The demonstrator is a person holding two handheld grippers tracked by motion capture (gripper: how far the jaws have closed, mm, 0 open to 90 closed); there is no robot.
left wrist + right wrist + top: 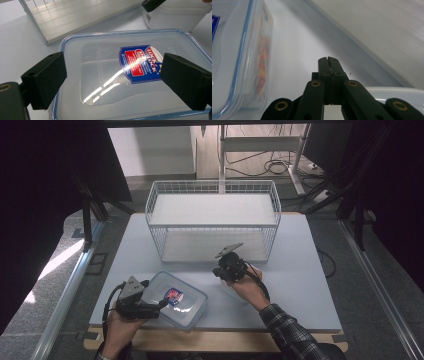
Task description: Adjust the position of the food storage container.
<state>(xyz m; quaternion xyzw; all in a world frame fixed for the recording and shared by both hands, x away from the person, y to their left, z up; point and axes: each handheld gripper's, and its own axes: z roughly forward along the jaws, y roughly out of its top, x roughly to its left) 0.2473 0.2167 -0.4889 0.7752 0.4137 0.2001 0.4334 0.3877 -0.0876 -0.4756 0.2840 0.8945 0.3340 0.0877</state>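
Container lid (130, 75) between wide-apart left gripper (112, 80) jaws; right gripper (329, 60) closed, empty.

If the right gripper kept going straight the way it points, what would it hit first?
Probably the container: the shut right gripper points across bare table toward it, rack base alongside. Depth is unclear.

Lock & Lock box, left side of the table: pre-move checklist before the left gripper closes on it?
1. Left gripper jaws open: ok, both stand wide apart.
2. Lidded box between the jaws: ok, they straddle its lid in the left gripper view.
3. Jaws touching the box: cannot tell.
4. Lid latched: cannot tell.
5. Right gripper clear of the box: ok, shut on nothing, over by the wire basket.
6. Box fully on the table: ok, though near its front edge.
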